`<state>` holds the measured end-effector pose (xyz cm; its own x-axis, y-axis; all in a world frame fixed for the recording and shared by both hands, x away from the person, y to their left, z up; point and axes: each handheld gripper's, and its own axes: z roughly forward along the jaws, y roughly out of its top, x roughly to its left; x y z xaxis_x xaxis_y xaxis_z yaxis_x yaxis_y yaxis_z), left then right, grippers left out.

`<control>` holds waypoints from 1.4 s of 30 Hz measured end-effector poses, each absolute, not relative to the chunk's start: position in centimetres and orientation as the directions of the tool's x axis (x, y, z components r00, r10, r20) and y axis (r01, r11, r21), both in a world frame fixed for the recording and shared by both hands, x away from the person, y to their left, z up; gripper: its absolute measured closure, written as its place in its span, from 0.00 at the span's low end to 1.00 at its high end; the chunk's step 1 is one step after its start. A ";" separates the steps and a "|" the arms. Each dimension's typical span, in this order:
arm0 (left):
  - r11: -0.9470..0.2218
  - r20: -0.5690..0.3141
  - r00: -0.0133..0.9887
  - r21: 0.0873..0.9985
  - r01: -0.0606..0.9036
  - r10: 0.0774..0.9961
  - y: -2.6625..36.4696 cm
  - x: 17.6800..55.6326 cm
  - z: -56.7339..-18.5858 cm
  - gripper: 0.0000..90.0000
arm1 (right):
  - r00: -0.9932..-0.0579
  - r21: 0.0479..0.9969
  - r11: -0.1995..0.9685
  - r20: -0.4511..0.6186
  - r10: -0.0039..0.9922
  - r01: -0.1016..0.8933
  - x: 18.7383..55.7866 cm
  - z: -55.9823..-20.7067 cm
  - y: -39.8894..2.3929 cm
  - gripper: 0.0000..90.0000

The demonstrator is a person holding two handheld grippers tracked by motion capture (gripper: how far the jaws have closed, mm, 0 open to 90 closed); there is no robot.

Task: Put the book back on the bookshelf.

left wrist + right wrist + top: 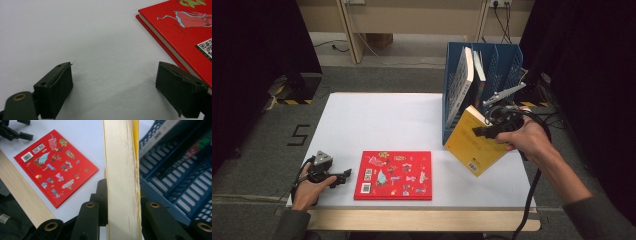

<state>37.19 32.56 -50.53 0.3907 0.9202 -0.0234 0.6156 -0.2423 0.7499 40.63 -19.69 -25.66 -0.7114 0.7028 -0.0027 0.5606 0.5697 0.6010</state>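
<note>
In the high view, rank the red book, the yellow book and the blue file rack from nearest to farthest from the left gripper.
1. Red book, flat just right of the left gripper.
2. Yellow book, tilted, held across the table's right side.
3. Blue file rack, at the far right corner.

"5" marked on floor (300, 135) left of table.

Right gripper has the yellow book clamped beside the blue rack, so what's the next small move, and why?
Probably lift the yellow book a little higher and tip it upright toward the open front slot of the blue file rack. The right gripper is shut on its page edge, yet the book hangs tilted, its lower corner low near the white table, beside the rack's front rather than above a slot.
</note>
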 end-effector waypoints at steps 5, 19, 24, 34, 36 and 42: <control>-0.243 -0.022 0.390 0.750 0.615 0.920 32.5 37.2 -50.5 0.14 | -0.675 0.615 0.541 -0.020 0.738 0.574 40.2 -25.0 -21.3 0.83; -0.241 -0.024 0.391 0.751 0.615 0.920 32.5 37.2 -50.6 0.14 | -0.580 0.670 0.429 0.004 0.815 0.606 40.4 -21.9 -25.8 0.83; -0.241 -0.024 0.391 0.751 0.614 0.920 32.5 37.2 -50.6 0.14 | -0.560 0.682 0.397 0.022 0.828 0.614 40.8 -21.5 -27.0 0.83; -0.242 -0.023 0.390 0.751 0.614 0.920 32.5 37.2 -50.6 0.14 | -0.522 0.703 0.346 0.041 0.852 0.621 42.3 -20.8 -28.1 0.83; -0.242 -0.021 0.390 0.752 0.613 0.921 32.5 37.2 -50.6 0.14 | -0.505 0.711 0.321 0.056 0.861 0.626 42.9 -20.8 -28.6 0.83; -0.241 -0.024 0.390 0.751 0.614 0.920 32.5 37.2 -50.6 0.14 | -0.456 0.721 0.276 0.061 0.888 0.635 44.6 -20.2 -29.6 0.83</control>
